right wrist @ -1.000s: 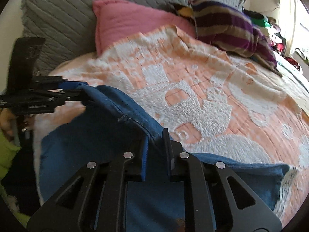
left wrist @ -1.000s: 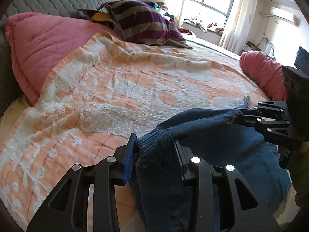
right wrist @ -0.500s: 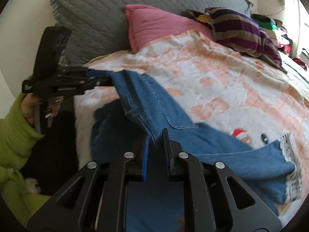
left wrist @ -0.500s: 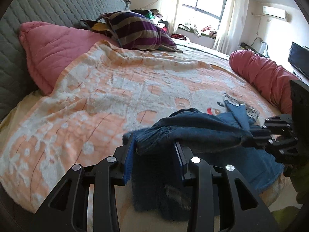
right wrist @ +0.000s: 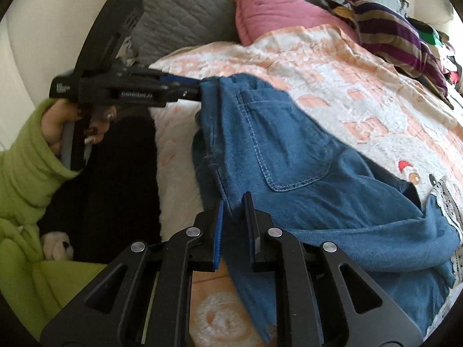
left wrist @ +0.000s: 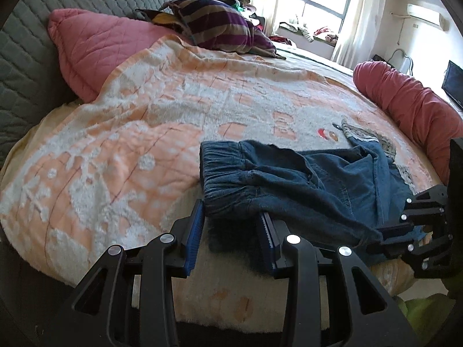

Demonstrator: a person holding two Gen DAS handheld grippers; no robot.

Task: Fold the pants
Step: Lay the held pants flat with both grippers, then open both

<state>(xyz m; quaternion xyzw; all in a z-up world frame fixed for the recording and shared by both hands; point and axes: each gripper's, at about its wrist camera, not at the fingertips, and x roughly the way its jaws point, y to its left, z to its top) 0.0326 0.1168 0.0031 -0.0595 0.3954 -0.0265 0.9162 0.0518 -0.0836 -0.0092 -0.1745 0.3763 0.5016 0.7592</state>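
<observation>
Since a moment ago: both grippers have carried the jeans up off the near edge and laid them further onto the bed; the left one, clamped on the waistband a second back, now has its jaws spread.
Bed: an orange-and-white blanket [left wrist: 139, 133] covers most of it, with a pink pillow [left wrist: 95, 55] and a striped pillow [left wrist: 222, 29] at the head and a red bolster [left wrist: 405, 104] along the far side.
Pants: the blue jeans [right wrist: 289, 156] lie in a loose heap near the bed's near edge, back pocket [right wrist: 286, 141] facing up, one lace-trimmed hem [right wrist: 445, 199] trailing toward the foot. They look doubled over but crooked.
Right gripper [right wrist: 234, 225]: jaws narrowed on a fold of denim at the near edge, the cloth pinched between the pads.
Left gripper [left wrist: 231, 237]: jaws apart, the elastic waistband [left wrist: 222, 173] resting just over their tips, not squeezed as far as I can see.
Step in hand: I'd say she's setting the garment down after a lift, halfway through the first fold.
Next move: probably let go on the right too, then smooth the legs straight and line up waistband and hems before folding again; the bunched cloth will need pulling flat first.
</observation>
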